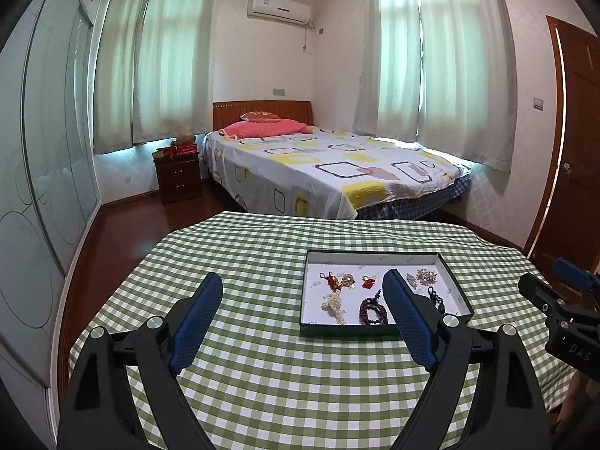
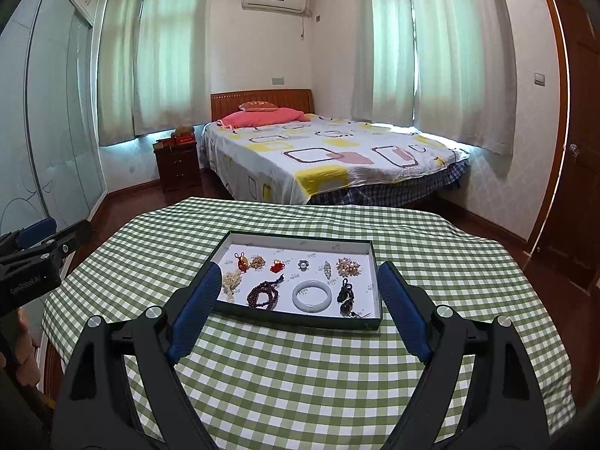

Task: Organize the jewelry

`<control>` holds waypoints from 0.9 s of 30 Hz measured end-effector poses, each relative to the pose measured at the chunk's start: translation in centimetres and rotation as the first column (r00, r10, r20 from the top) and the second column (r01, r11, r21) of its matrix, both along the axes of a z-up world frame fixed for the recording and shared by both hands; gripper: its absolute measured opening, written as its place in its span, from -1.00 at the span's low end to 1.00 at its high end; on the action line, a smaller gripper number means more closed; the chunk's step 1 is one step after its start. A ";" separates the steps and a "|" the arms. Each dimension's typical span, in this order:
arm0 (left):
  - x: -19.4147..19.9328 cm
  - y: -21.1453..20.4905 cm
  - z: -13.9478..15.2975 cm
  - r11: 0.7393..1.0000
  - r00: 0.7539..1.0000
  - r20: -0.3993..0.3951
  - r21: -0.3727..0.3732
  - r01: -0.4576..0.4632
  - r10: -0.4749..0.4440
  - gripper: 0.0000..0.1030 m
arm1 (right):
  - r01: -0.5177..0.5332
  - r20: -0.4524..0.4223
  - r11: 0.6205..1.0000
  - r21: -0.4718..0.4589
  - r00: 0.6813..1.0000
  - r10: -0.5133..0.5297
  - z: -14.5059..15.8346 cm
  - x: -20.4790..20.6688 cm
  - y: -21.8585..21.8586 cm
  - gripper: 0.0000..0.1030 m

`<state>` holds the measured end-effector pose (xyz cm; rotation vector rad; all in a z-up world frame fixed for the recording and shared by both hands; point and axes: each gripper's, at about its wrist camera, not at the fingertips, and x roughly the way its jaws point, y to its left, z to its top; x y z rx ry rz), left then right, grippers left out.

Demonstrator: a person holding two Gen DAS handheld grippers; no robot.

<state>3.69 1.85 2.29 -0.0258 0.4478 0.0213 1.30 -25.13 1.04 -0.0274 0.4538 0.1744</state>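
Observation:
A shallow dark-rimmed tray [image 2: 300,239] with a white floor lies on the green checked tablecloth [image 2: 300,375]. It holds several pieces: a pale jade bangle [image 2: 312,296], a dark red bead bracelet [image 2: 262,295], a pearl cluster [image 2: 229,281], red charms [image 2: 277,265], a gold brooch [image 2: 348,267]. The tray also shows in the left wrist view [image 1: 375,255]. My right gripper [image 2: 300,281] is open and empty above the tray's near edge. My left gripper [image 1: 302,292] is open and empty, left of the tray, its right finger [image 1: 407,318] hiding part of it.
The table edge [image 2: 285,202] drops off toward a bed [image 2: 330,157]. A dark nightstand [image 2: 176,168] stands left of the bed. A glass wardrobe [image 1: 45,187] runs along the left and a wooden door [image 2: 577,150] stands at the right.

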 end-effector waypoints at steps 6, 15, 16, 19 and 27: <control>-0.3 0.0 0.0 1.000 1.000 0.005 -0.001 0.003 -0.003 0.64 | -0.001 0.010 1.000 -0.002 1.000 0.001 0.1 -0.3 0.1 0.62; -0.4 0.0 0.0 1.000 1.000 0.005 -0.002 0.005 -0.005 0.64 | -0.002 0.011 1.000 -0.002 1.000 0.002 0.1 -0.4 0.2 0.62; -0.5 0.0 0.0 1.000 1.000 0.005 -0.003 0.006 -0.006 0.64 | -0.002 0.011 1.000 -0.001 1.000 0.002 0.1 -0.4 0.1 0.62; -0.5 0.0 0.0 1.000 1.000 0.003 -0.005 0.007 -0.007 0.64 | -0.002 0.011 1.000 -0.002 1.000 0.002 0.1 -0.4 0.1 0.62; -0.6 0.0 0.0 1.000 1.000 0.005 -0.008 0.002 -0.002 0.64 | -0.002 0.011 1.000 -0.002 1.000 0.002 0.1 -0.4 0.2 0.62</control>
